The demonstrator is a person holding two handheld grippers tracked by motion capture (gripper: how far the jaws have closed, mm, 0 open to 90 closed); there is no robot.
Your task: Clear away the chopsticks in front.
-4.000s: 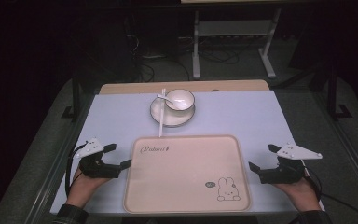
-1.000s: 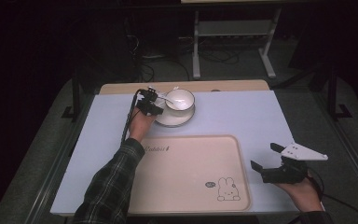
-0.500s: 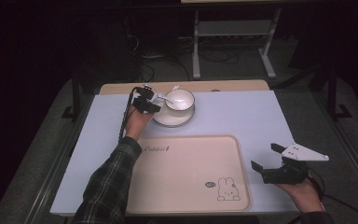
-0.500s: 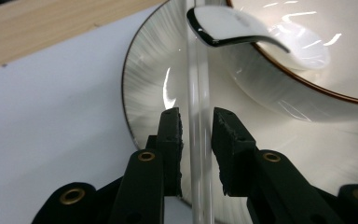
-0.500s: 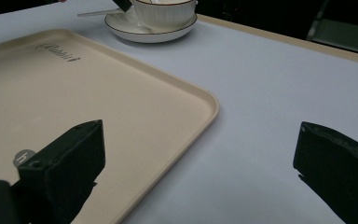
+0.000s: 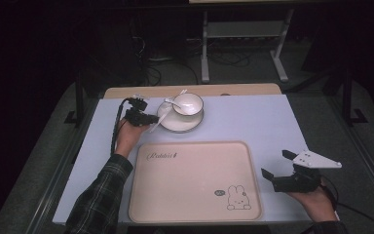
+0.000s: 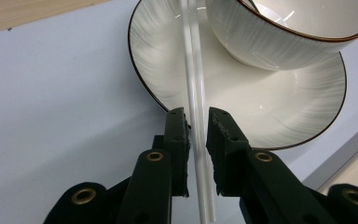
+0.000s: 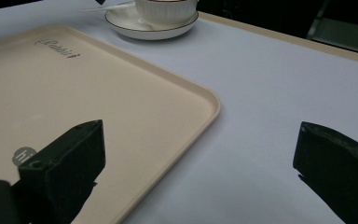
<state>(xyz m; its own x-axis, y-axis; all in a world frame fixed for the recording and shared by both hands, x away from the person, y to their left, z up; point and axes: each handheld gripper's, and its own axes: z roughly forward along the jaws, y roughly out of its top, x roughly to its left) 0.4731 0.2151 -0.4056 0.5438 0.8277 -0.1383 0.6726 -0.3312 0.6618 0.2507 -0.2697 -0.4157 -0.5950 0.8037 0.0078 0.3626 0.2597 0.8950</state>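
saucer (image 7: 279,102) glossy ribbed glaze | chopsticks (image 7: 196,93) clear smooth plastic | tray (image 8: 74,88) matt beige | bench (image 8: 270,84) matt pale, wood edge twelve o'clock

Bowl (image 6: 187,104) on saucer (image 6: 180,122), behind tray (image 6: 195,180).

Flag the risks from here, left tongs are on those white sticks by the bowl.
1. The left tongs pinch the pair of thin white sticks near one end; the long free end lying across the plate could pivot or slip out when lifted.
2. The sticks run close beside the bowl; a sideways pull may nudge it or the spoon inside.
3. The right tongs, open, sit by the tray edge and could bump it.
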